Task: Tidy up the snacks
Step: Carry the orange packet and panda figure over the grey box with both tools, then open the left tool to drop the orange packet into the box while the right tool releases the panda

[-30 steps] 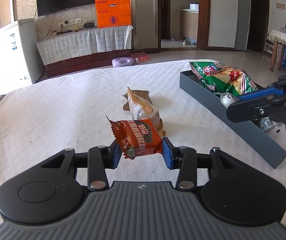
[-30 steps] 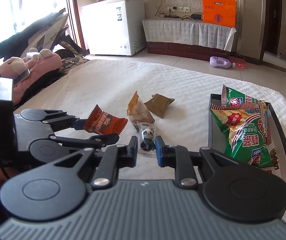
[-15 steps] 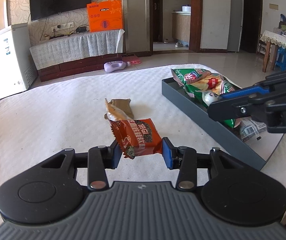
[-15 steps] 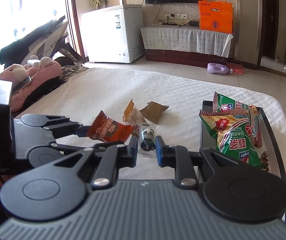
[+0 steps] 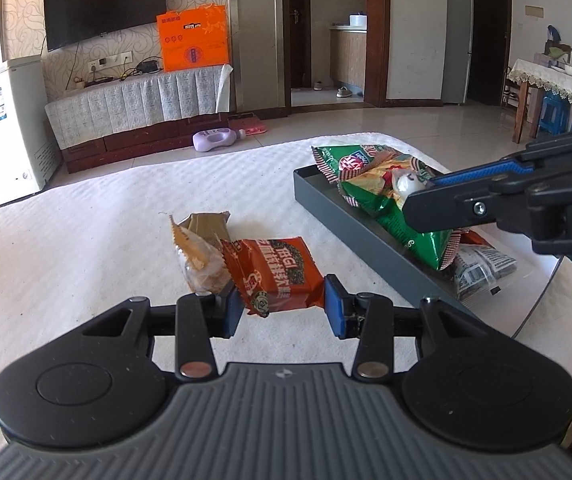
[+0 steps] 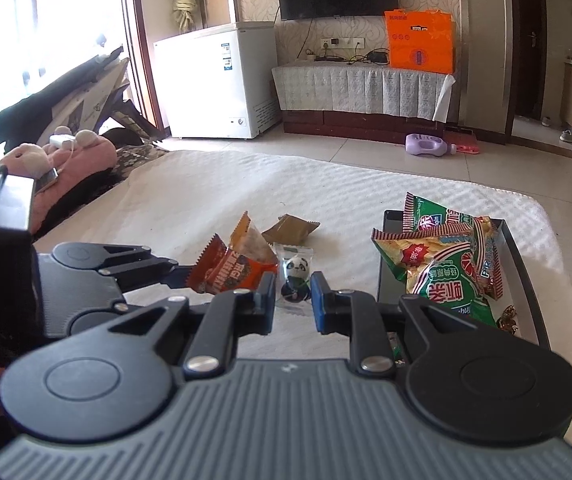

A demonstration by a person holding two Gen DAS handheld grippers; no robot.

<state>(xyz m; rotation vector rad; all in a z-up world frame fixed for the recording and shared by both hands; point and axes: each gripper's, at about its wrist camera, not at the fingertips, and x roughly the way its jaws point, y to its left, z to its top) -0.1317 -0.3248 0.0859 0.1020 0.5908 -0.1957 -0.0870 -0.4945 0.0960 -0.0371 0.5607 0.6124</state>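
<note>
The left gripper (image 5: 284,306) clamps a red packet (image 5: 274,270) and the right gripper (image 6: 293,298) clamps a panda packet (image 6: 296,276), both lifted left of the tray (image 6: 526,264), probably bound for it.

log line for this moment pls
left gripper: shut on orange snack pack | right gripper: shut on panda packet | tray: chip bags inside

Orange packet (image 5: 276,276) and panda sachet (image 6: 295,280) are held above the bed; green bags (image 6: 444,264) fill the grey tray (image 5: 370,236); two wrappers (image 5: 202,248) lie left of it.
</note>
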